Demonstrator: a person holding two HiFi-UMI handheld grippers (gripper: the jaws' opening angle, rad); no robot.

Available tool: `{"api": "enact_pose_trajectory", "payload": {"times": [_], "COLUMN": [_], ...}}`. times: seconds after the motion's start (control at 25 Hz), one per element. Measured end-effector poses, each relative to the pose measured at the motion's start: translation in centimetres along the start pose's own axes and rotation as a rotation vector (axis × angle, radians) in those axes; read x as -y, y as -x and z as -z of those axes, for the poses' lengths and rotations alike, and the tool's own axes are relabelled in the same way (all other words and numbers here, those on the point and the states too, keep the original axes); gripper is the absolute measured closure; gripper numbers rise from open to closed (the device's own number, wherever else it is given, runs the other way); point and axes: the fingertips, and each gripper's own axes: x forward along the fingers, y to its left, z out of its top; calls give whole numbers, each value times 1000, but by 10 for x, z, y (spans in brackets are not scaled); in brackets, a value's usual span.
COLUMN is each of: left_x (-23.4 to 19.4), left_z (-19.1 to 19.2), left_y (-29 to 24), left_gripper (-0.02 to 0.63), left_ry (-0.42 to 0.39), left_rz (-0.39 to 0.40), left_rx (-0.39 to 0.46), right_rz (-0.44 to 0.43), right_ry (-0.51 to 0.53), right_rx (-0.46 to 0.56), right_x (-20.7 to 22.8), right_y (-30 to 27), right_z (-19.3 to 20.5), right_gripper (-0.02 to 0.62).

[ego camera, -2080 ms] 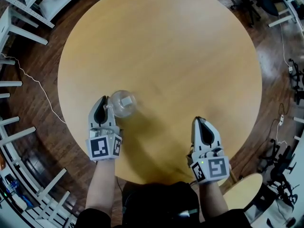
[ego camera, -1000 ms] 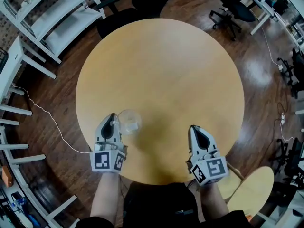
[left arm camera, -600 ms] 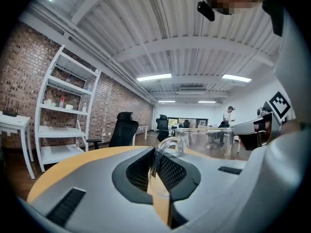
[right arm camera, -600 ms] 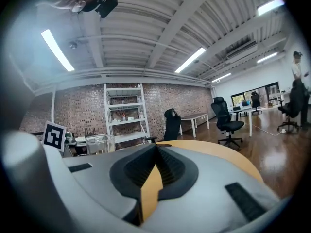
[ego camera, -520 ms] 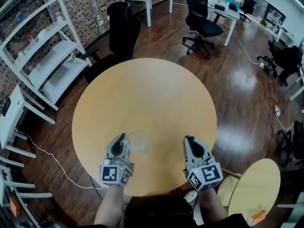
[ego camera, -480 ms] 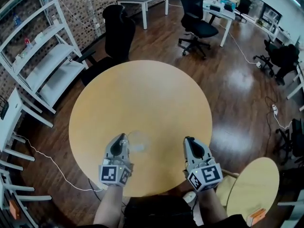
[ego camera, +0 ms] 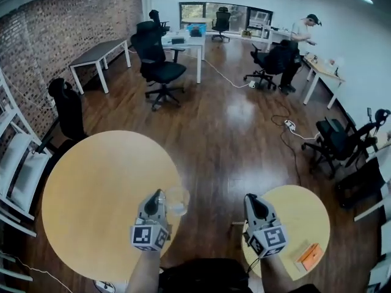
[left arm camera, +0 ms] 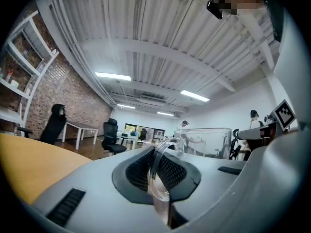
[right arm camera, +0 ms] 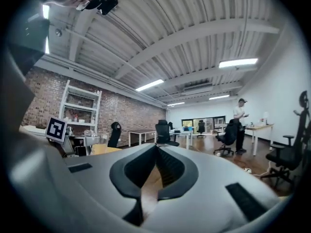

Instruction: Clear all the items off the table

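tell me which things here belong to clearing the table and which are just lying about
Job: glass mug, handle clamped in the left tool; big round table; right tool, shut and empty.
Lying about: black office chair; long desk; white shelving.

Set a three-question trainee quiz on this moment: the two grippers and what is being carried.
1. True or false: the left gripper is shut on the handle of the glass mug.
2. What is between the jaws of the right gripper? A) a mug B) nothing C) a cable
3. Fill in: on the small round table lies an object coloured ______.
Key: 1 true; 2 B; 3 orange.
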Motion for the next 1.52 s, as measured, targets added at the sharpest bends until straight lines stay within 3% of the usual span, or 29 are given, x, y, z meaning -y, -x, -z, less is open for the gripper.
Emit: {"api": "enact_pose_trajectory", "payload": {"times": [0.2, 0.4, 0.56, 0.88, 1.04, 1.24, 1.52], "left_x": [115, 223, 289, 380, 426, 464, 499], "left_z": [15, 40, 54, 83, 96, 105, 125], "left_y": [-60, -101, -124, -163, -168, -171, -160], "left_gripper": [606, 606, 606, 606, 606, 606, 606], "left_ry": [36, 68, 101, 186, 212, 217, 215], "left_rz": [198, 430, 611, 916, 1060, 1173, 1227], "left_rx": [25, -15, -46, -84, -114, -142, -181], "right_rz": [205, 450, 607, 782, 926, 1026, 1060], "right_ry": [-2, -67, -98, -80, -85, -120, -203], "right_rx": [50, 62, 62, 62, 70, 68, 34], "right_x": [95, 163, 186, 183, 191, 195, 197], "right_y": [91, 179, 220, 258, 281, 294, 317], "right_z": [-2, 18, 29, 24, 23, 34, 59], "right_gripper": [591, 591, 591, 591, 591, 591, 591]}}
